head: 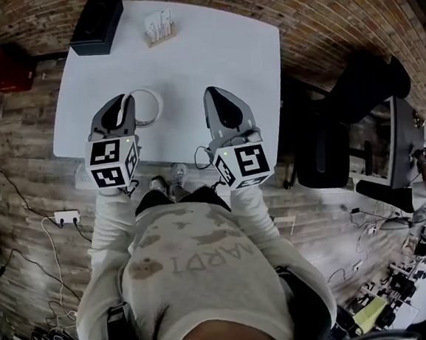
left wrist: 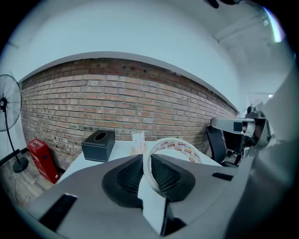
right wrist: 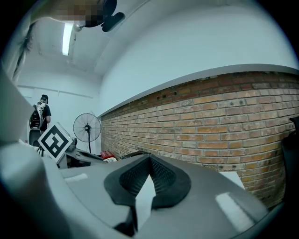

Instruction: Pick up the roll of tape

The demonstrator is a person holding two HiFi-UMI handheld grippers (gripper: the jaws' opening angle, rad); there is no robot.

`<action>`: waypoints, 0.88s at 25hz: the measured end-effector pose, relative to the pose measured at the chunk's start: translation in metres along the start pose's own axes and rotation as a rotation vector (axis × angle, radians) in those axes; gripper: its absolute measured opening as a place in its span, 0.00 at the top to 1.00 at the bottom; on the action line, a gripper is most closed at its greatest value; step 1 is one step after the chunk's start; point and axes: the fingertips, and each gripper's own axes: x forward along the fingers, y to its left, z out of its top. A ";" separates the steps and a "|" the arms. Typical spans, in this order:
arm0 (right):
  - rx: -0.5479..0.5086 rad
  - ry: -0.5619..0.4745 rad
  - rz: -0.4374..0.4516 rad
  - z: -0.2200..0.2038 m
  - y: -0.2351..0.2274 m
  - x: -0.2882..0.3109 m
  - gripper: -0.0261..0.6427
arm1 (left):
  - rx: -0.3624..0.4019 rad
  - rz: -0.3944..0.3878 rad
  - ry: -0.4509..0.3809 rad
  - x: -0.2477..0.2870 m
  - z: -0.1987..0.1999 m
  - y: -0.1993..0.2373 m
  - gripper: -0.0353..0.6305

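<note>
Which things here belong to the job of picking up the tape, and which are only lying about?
Belong to the job:
- roll of tape
- left gripper, shut on the roll's wall

Only lying about:
- black tissue box
- card holder
- red case on the floor
- standing fan
- right gripper, shut and empty

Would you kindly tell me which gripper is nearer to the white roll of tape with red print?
Left. The left gripper is clamped on the roll of tape; the right gripper, shut and empty, sits to its right, apart.
</note>
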 end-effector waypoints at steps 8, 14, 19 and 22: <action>-0.019 -0.015 0.005 0.011 0.017 -0.015 0.94 | 0.014 0.029 -0.094 -0.035 0.021 0.001 0.86; -0.033 -0.024 0.007 0.019 0.028 -0.026 0.94 | 0.016 0.057 -0.172 -0.061 0.038 0.003 0.86; -0.042 -0.039 0.005 0.027 0.038 -0.037 0.94 | 0.037 0.081 -0.239 -0.085 0.051 0.003 0.86; -0.045 -0.049 0.003 0.032 0.043 -0.043 0.94 | 0.042 0.091 -0.282 -0.098 0.060 0.005 0.86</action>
